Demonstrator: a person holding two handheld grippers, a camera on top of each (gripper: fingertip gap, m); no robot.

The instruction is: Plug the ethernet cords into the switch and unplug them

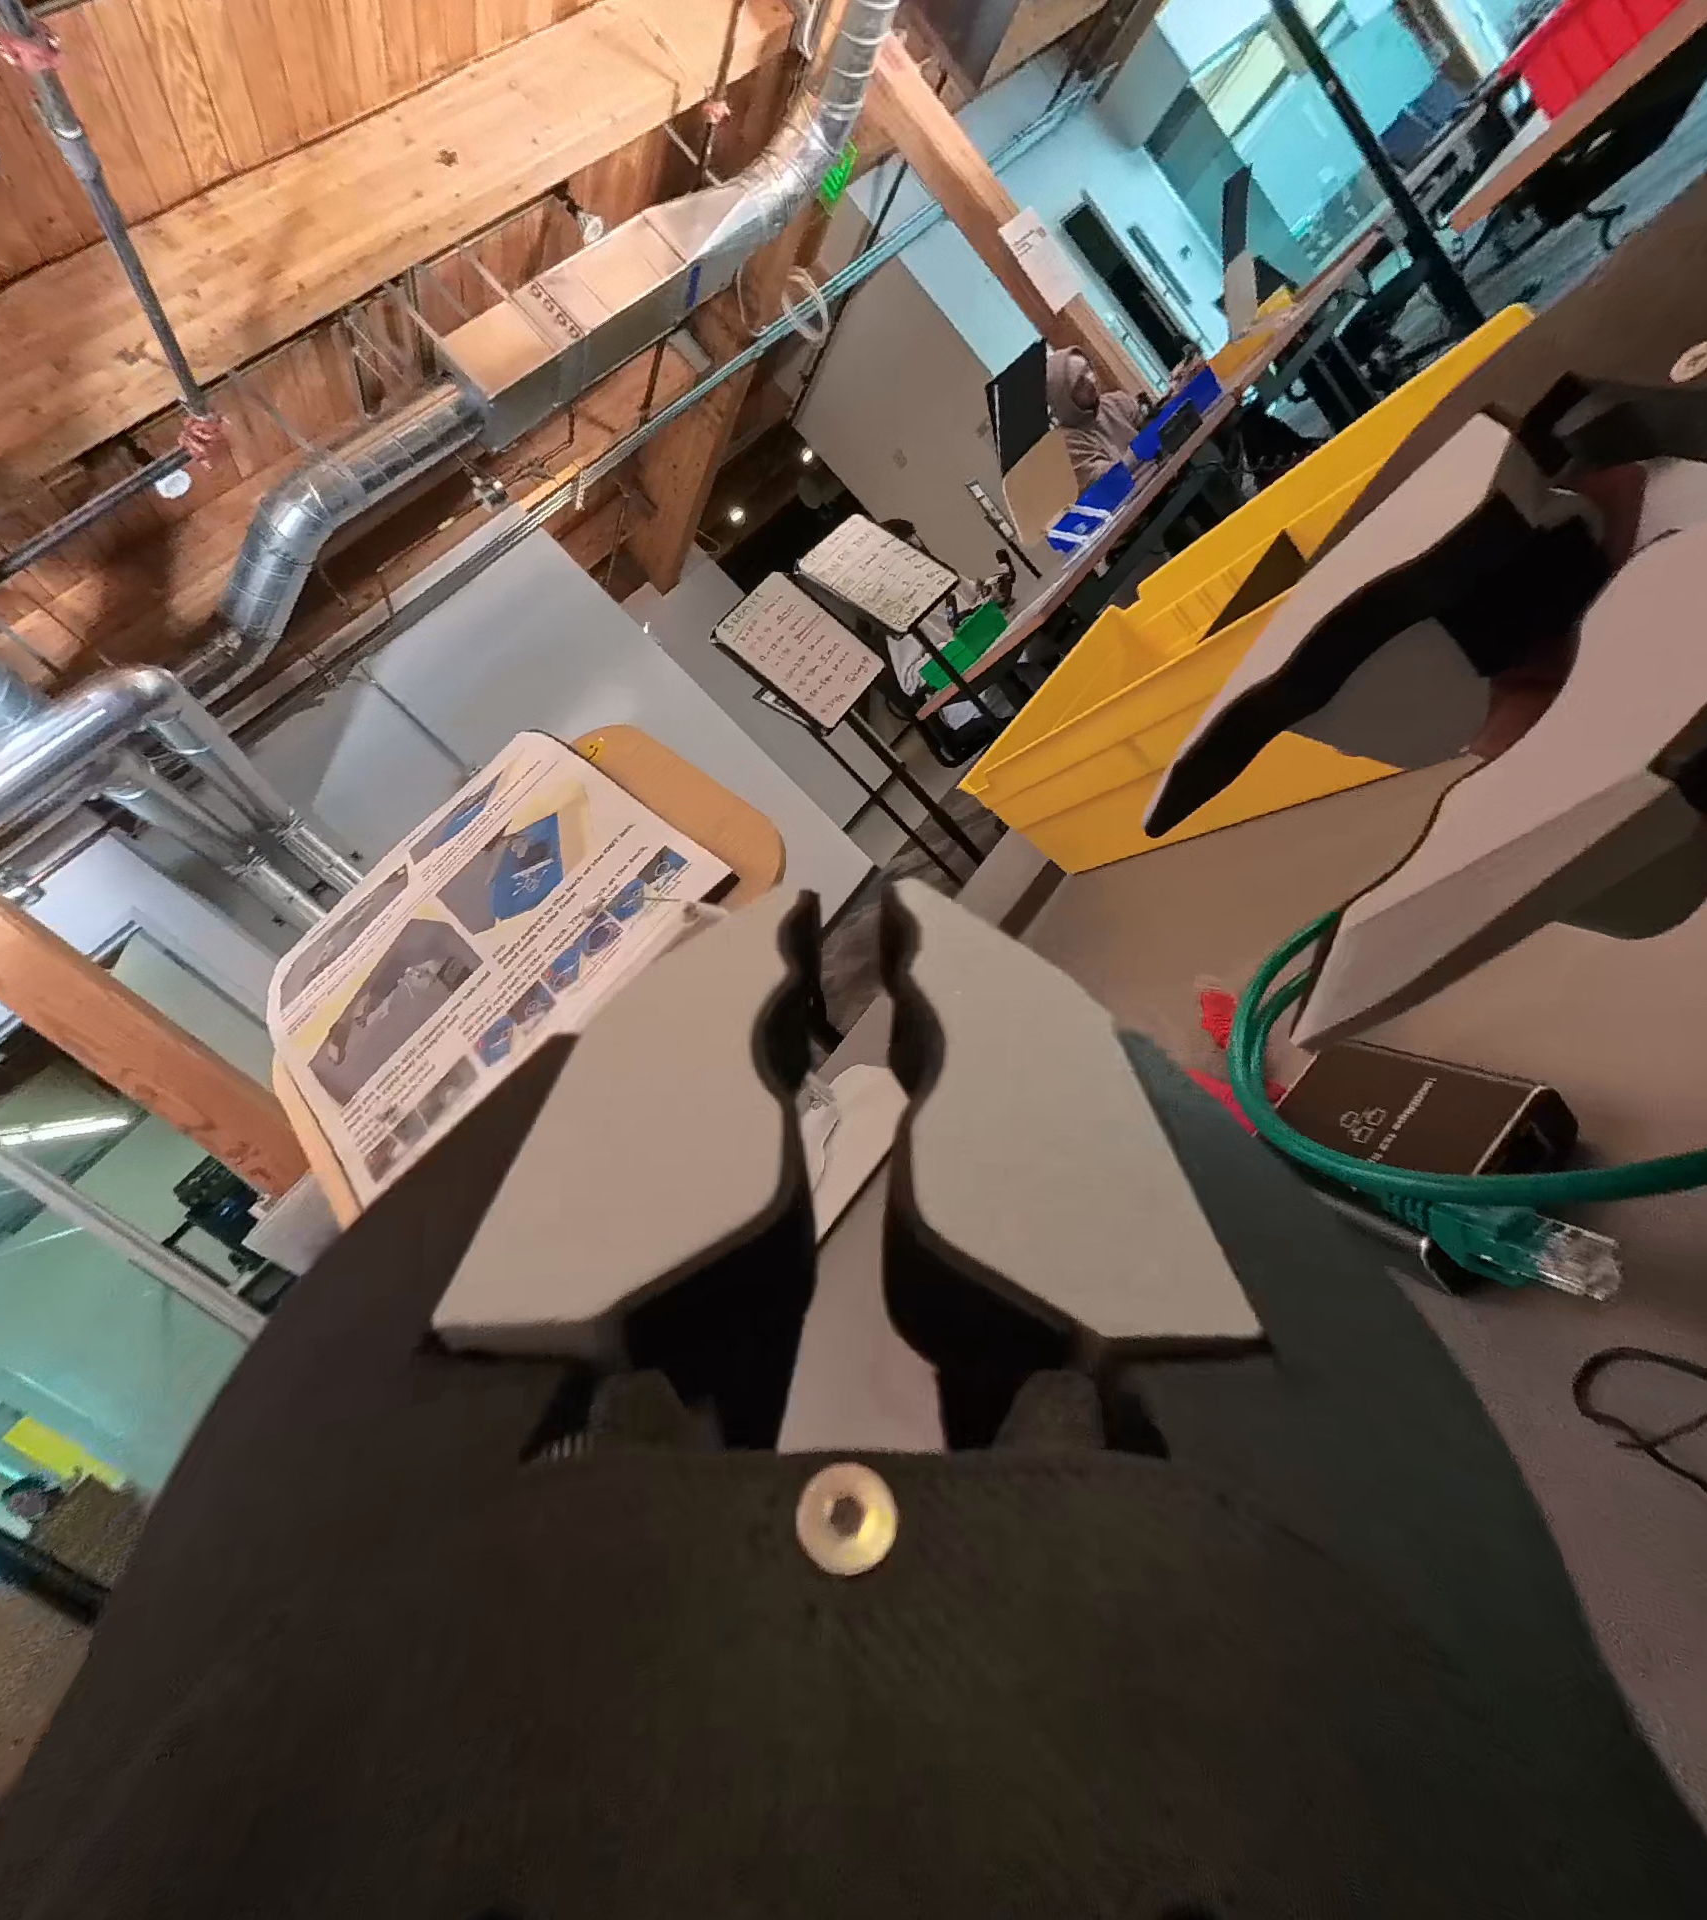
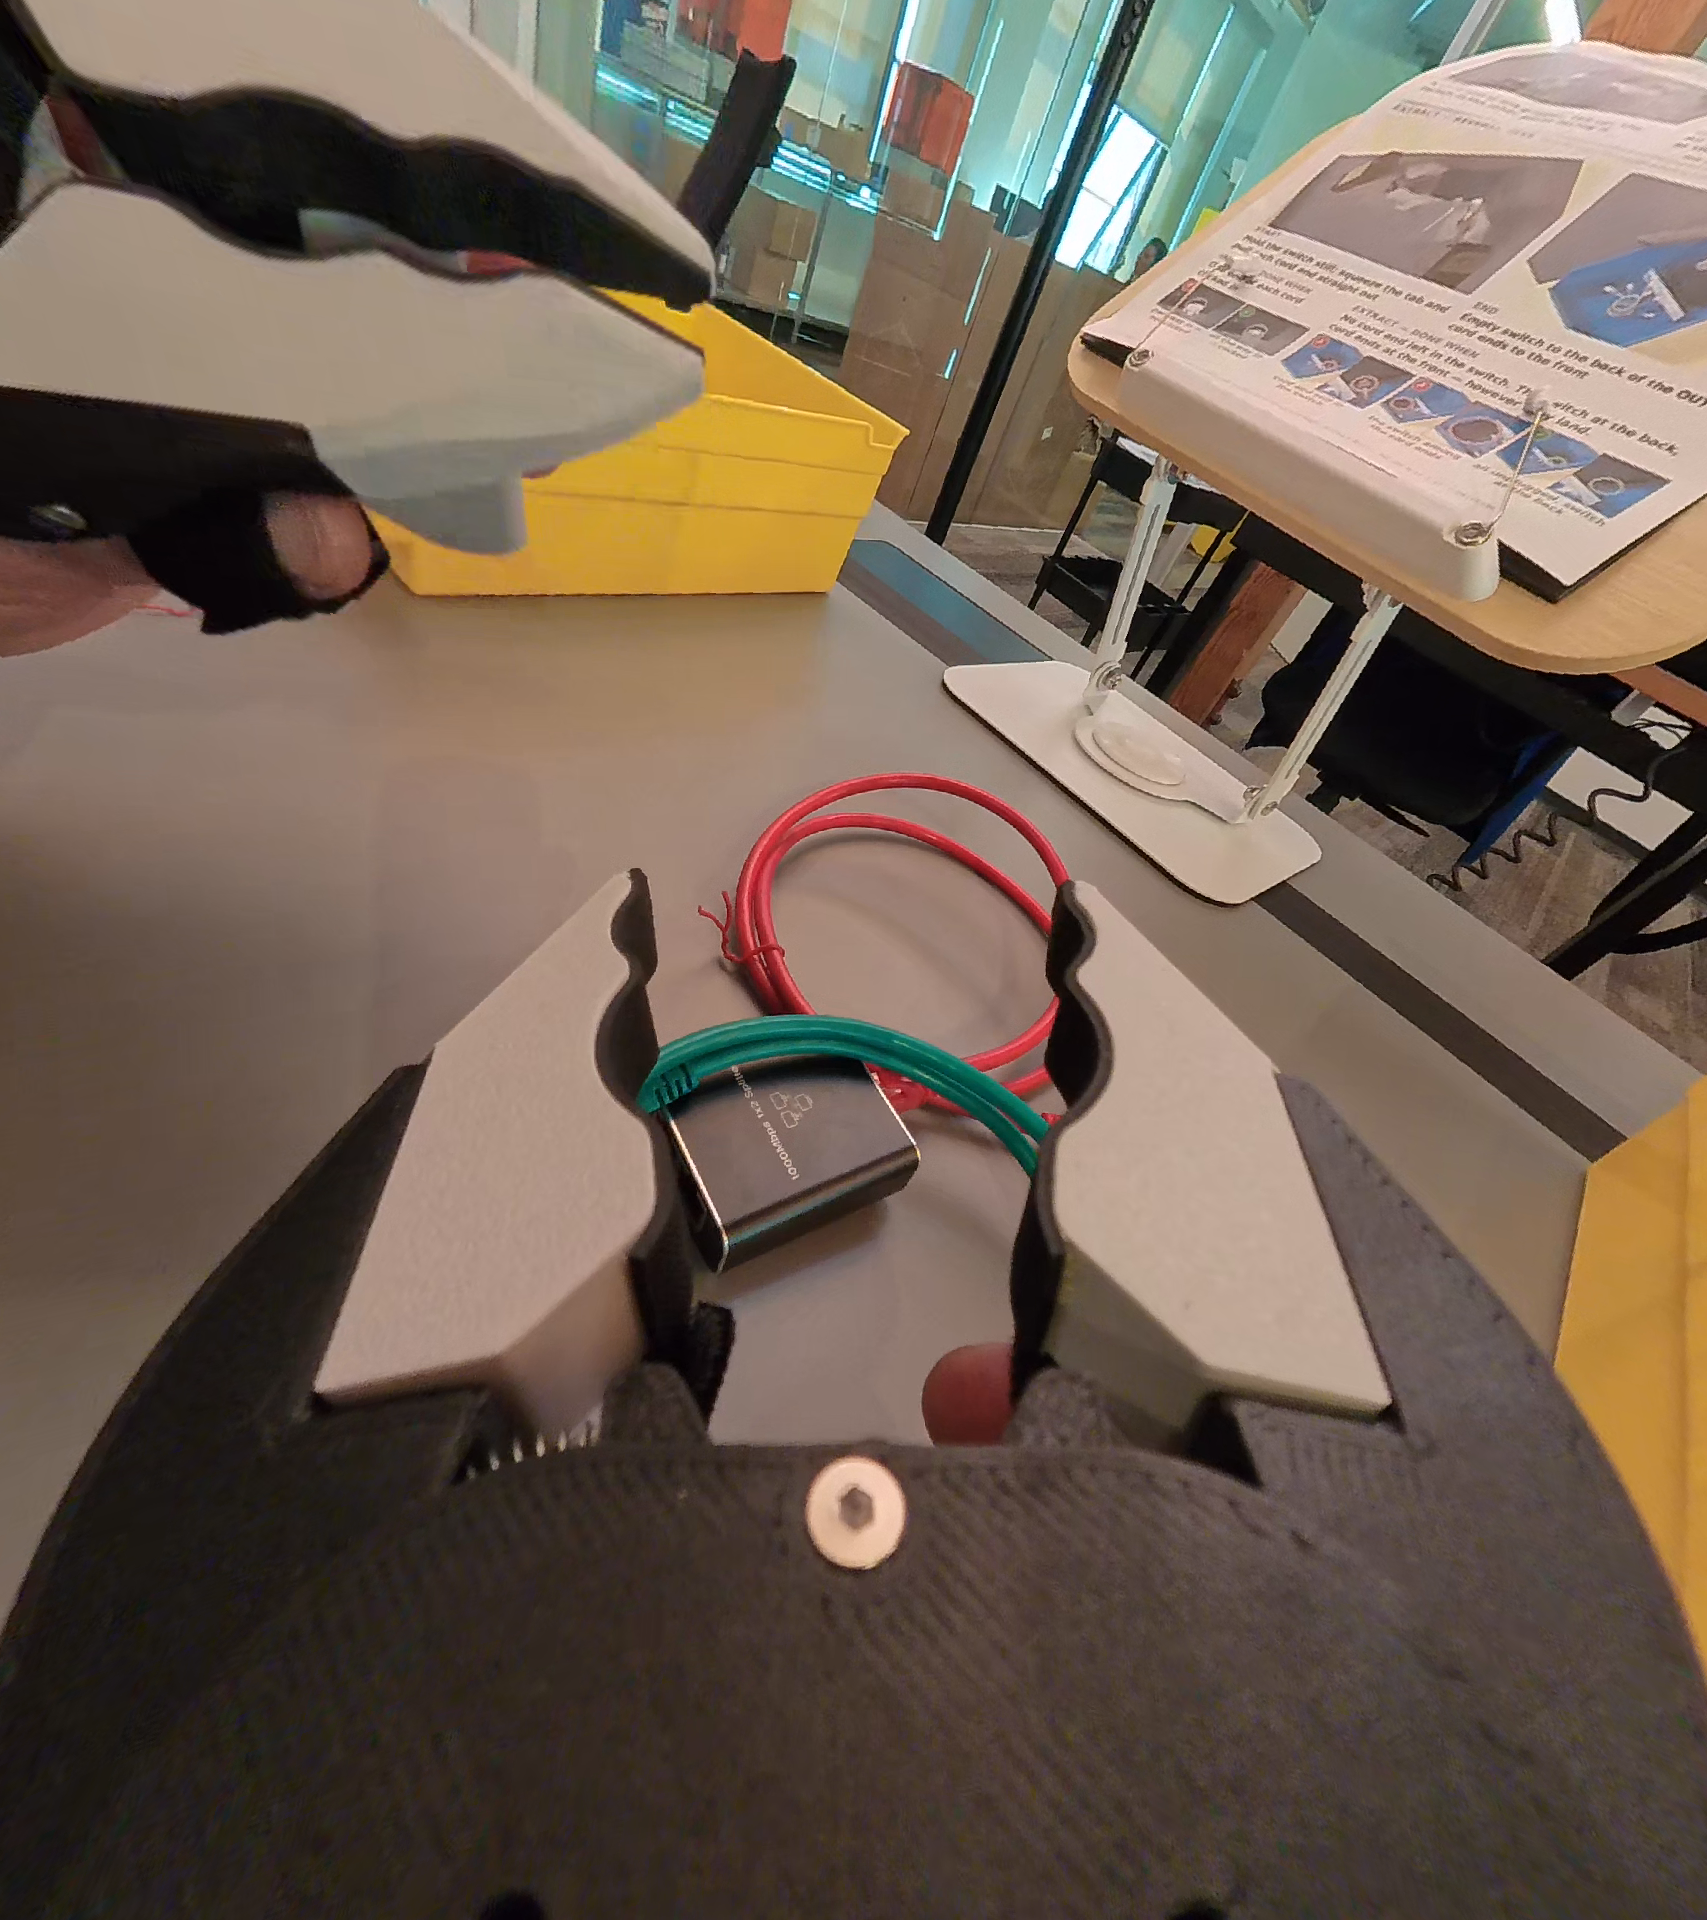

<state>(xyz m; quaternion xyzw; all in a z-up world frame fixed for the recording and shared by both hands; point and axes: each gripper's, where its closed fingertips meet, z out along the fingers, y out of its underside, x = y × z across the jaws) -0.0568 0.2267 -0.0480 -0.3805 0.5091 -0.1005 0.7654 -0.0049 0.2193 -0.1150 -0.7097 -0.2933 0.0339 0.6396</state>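
Note:
A small black switch (image 2: 787,1153) lies on the grey table (image 2: 309,883). A green ethernet cord (image 2: 828,1039) lies across its far end, and a red coiled cord (image 2: 890,821) lies just behind it. My right gripper (image 2: 849,904) is open and empty, hovering over the switch, which shows between its fingers. In the left wrist view the switch (image 1: 1420,1122) sits by the right gripper's (image 1: 1228,935) lower finger, and the green cord's free plug (image 1: 1514,1242) rests on the table in front. My left gripper (image 1: 849,925) is shut, empty and raised to the left of the switch, pointing away from the table. It also shows in the right wrist view (image 2: 698,322).
A yellow bin (image 2: 683,499) stands at the table's far edge, and another yellow bin (image 2: 1680,1351) at the right. A white stand (image 2: 1140,769) holding an instruction sheet (image 2: 1514,260) stands at the back right. A black scribble (image 1: 1659,1423) marks the table. Tip to tip, the grippers are about 9 cm apart.

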